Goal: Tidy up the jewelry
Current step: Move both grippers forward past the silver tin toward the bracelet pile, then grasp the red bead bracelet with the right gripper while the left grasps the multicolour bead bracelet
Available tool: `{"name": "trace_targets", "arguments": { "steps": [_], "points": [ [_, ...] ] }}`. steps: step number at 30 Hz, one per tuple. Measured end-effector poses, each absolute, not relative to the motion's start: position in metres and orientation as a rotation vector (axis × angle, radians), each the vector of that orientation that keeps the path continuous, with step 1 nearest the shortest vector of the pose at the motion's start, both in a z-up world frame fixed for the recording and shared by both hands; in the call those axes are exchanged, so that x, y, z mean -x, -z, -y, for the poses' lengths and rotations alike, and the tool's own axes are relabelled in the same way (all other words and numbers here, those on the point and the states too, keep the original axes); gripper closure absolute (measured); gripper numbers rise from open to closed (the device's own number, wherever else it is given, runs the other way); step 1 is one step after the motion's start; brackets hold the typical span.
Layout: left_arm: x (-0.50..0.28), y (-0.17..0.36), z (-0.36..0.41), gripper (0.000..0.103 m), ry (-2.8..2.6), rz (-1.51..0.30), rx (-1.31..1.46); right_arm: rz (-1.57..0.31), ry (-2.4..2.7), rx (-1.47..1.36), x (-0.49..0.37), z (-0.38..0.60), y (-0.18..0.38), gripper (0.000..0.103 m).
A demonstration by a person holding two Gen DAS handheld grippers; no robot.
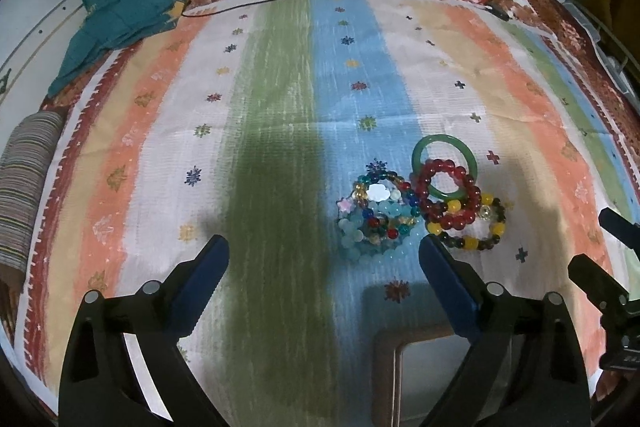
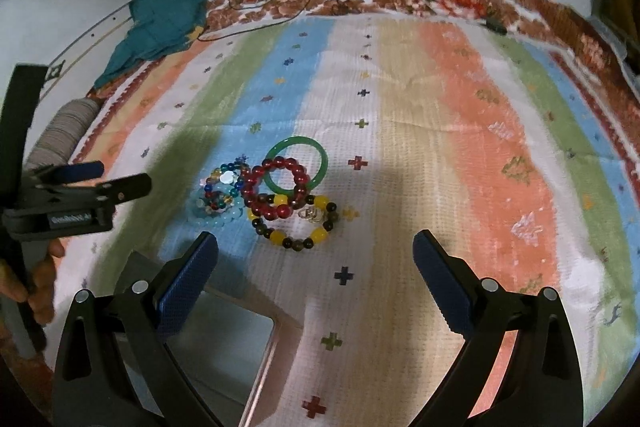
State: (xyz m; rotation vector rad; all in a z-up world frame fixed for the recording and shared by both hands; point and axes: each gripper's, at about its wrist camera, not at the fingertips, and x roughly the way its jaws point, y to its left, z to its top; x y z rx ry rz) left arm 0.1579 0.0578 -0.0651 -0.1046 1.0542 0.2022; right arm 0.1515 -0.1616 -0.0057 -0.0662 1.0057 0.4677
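Striped cloth (image 1: 280, 107) covers the surface, with bracelets (image 2: 280, 195) heaped mid-cloth beyond a tray (image 2: 240, 339). Left gripper (image 1: 324, 259) and right gripper (image 2: 316, 251) both gape wide, empty, short of the heap

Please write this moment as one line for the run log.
phase: before first pick | left gripper: open, empty | right gripper: open, empty | bracelet pile: on striped cloth, untouched | tray: near edge

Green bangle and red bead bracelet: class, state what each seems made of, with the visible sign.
Green bangle: probably jade or glass; a smooth, glossy, seamless ring.
Red bead bracelet: likely glass or resin beads; translucent, round, with bright highlights. The pictures alone cannot settle either.
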Motion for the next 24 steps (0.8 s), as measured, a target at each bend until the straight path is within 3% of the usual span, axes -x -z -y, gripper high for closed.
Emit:
{"name": "trace_targets", "arguments": {
  "steps": [8,20,24],
  "points": [
    [-0.173,0.080,-0.064,0.010,-0.199,-1.087,0.124,-1.031,-0.468,0.065,-0.167,0.154,0.013,0.004],
    [-0.197,0.092,-0.062,0.020,-0.155,-1.115,0.136,-1.070,-0.463,0.073,-0.191,0.135,0.030,0.005],
    [-0.206,0.100,-0.060,0.023,-0.145,-1.135,0.130,-1.085,-0.463,0.088,-0.195,0.130,0.035,0.016]
  ]
}}
